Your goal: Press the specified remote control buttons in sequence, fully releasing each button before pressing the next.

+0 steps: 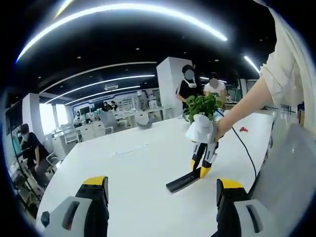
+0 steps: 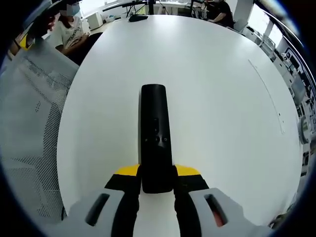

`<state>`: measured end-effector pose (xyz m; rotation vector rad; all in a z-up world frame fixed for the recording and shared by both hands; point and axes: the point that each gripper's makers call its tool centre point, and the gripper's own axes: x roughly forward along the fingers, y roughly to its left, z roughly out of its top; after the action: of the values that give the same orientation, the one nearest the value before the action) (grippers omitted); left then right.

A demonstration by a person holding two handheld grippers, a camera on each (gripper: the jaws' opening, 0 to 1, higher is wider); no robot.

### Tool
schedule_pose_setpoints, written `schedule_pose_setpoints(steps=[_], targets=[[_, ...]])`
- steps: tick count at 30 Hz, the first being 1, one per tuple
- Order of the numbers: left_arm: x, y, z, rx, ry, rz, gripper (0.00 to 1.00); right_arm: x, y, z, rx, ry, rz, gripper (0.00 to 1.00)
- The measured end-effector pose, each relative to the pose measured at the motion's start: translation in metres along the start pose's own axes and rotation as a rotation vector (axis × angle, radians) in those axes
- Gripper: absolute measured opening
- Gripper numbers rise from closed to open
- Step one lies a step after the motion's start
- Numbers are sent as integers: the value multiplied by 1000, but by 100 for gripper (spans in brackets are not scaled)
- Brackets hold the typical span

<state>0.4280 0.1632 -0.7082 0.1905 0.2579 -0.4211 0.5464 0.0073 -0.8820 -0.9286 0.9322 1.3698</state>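
A black remote (image 2: 155, 140) lies lengthwise on the white table (image 2: 227, 98), its small buttons facing up. My right gripper (image 2: 156, 178) is shut on the remote's near end, with the yellow-tipped jaws pressed against both of its sides. In the left gripper view, the same right gripper (image 1: 199, 170) is held by a person's hand and points down at the remote (image 1: 183, 181), which rests flat on the table (image 1: 133, 163). My left gripper (image 1: 163, 184) hovers over the table's near part, open, with nothing between its widely spaced jaws.
A potted green plant (image 1: 203, 104) stands behind the right gripper. A black cable (image 1: 247, 148) runs across the table, with a small red item (image 1: 243, 129) near it. A grey mesh chair (image 2: 29, 123) stands at the table's edge. People (image 1: 190, 85) stand and sit farther off.
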Motion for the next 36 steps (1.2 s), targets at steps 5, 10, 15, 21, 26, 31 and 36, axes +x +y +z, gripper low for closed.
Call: schedule_pose_setpoints(steps=[5, 10, 15, 21, 26, 31, 36], targets=[[0, 0, 1, -6, -3, 2, 95, 0, 1, 0, 12, -5, 3, 28], [0, 0, 2, -8, -8, 0, 94, 0, 4, 1, 25, -12, 4, 30], [-1, 1, 2, -12, -11, 2, 94, 0, 5, 1, 46, -28, 4, 33], [-1, 1, 3, -15, -12, 4, 94, 0, 9, 2, 67, -53, -6, 38], [0, 0, 3, -12, -12, -1, 94, 1, 9, 3, 105, -87, -36, 41], [0, 0, 4, -16, -14, -1, 94, 1, 15, 3, 117, -112, -43, 49], [0, -1, 4, -14, -13, -3, 94, 3, 17, 7, 154, -143, -77, 54]])
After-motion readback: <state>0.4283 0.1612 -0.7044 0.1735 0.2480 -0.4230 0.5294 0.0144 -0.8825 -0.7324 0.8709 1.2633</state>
